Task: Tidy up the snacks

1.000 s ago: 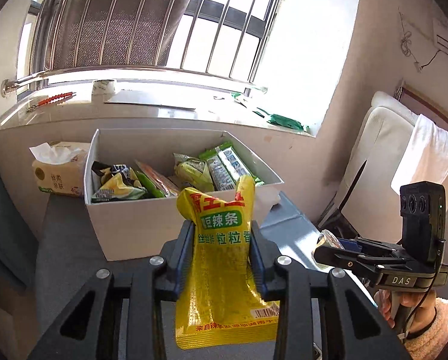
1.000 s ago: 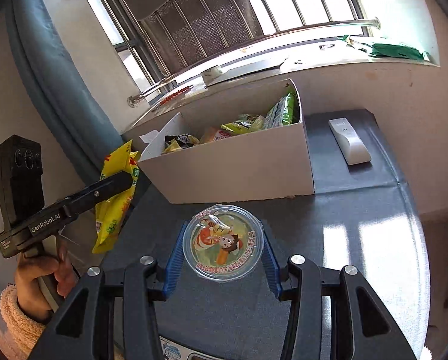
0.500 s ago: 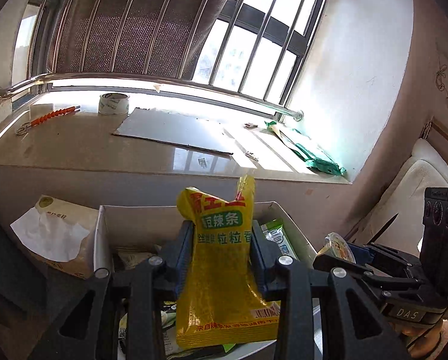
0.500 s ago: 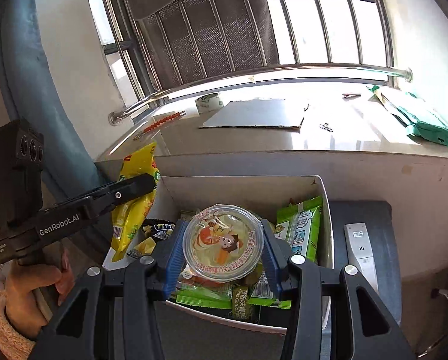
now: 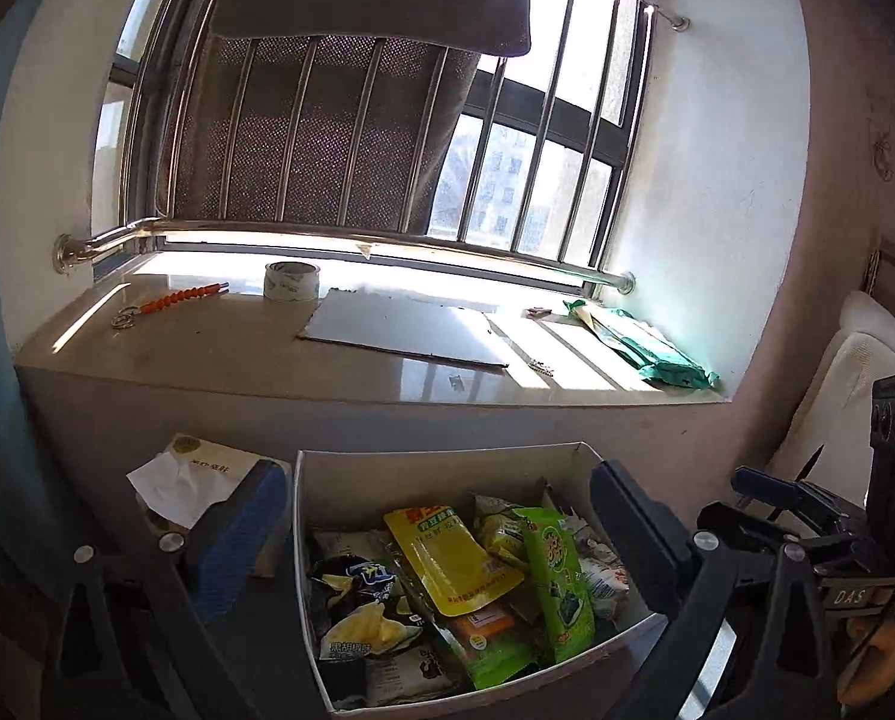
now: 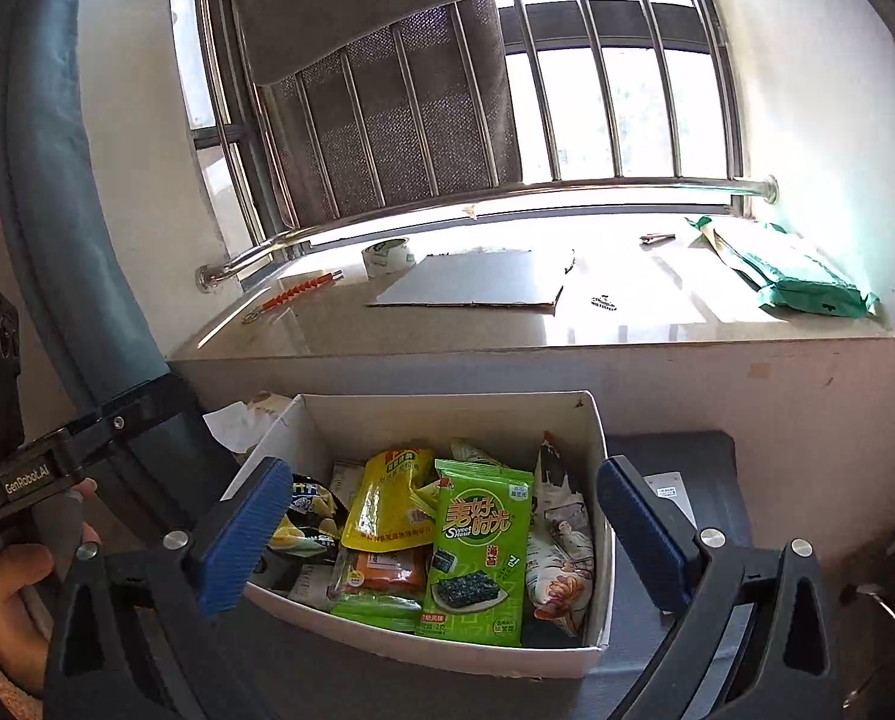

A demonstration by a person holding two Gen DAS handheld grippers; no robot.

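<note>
A: Start at the left. What do you see?

B: A tissue pack (image 5: pixel 198 474) lies just left of the white box (image 5: pixel 423 465). The left gripper (image 5: pixel 441 531) hangs over the box, its jaws spreading wide and nothing between the pads. One blue pad (image 5: pixel 237 534) shows at the box's left wall.

A: And inside the box?

B: Snacks, piled loosely. At the left a dark chip bag (image 5: pixel 357 585), then a yellow pouch (image 5: pixel 447 555) lying on an orange pack (image 6: pixel 384 570). Right of that a green seaweed pack (image 6: pixel 477 546), then a pale bag (image 6: pixel 558 546) leaning at the right wall.

A: The right gripper?

B: The right gripper (image 6: pixel 438 531) also sits above the box, jaws opening wide, empty between them. The person's hand (image 6: pixel 12 576) on the left tool shows at that view's left edge.

A: Anything beyond the box?

B: A white remote (image 6: pixel 666 489) lies on the grey table (image 6: pixel 705 462) to the right of the box. On the sill (image 6: pixel 507 330) behind: an orange tool (image 6: pixel 297 291), a tape roll (image 6: pixel 387 257), a grey board (image 6: pixel 477 285) and a green packet (image 6: pixel 801 279) at the far right.
</note>
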